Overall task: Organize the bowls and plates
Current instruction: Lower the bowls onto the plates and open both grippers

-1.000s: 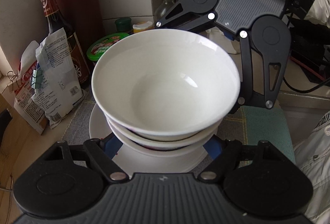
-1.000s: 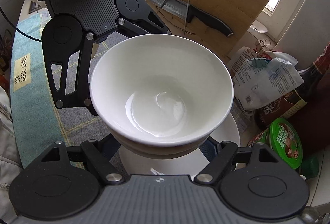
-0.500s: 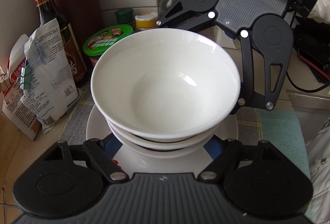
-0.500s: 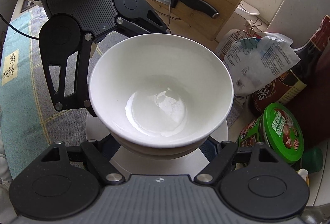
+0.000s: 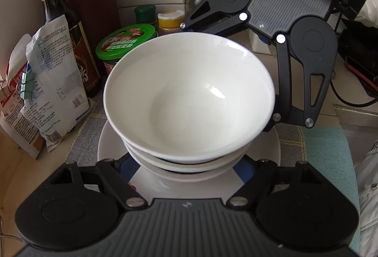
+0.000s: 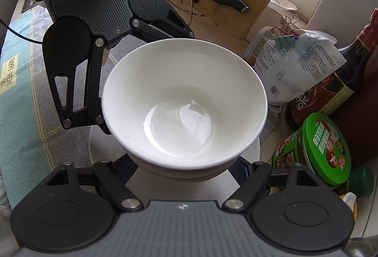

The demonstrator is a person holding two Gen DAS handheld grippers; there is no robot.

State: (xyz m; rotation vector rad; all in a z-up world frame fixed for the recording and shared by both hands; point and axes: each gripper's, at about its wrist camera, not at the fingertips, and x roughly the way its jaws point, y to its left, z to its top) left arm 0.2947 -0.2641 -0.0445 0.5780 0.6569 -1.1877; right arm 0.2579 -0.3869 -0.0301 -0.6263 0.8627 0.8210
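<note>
Cradling the stack of bowls [image 5: 189,101] from two opposite sides, I am holding it just above, or perhaps already on, the white plate [image 5: 108,138]; contact underneath is hidden by the stack. My left gripper [image 5: 189,162] is straddling the lower bowl from 6 o'clock in the left wrist view, its blue-padded fingers [image 5: 126,168] lying against the bowl wall, clamped on the stack, not standing free. My right gripper [image 6: 186,169] is doing the same in its own view, and is appearing at 1 o'clock across the stack in the left view. Gripping low and from both sides is keeping the nested bowls level and together. The plate is lying on a checked cloth [image 5: 82,134], with a green-lidded jar [image 5: 126,43] at 10 o'clock, a soy sauce bottle [image 5: 70,27] and clipped bags [image 5: 47,82] at 9 o'clock, so I am judging clearance on that side to be tight.
</note>
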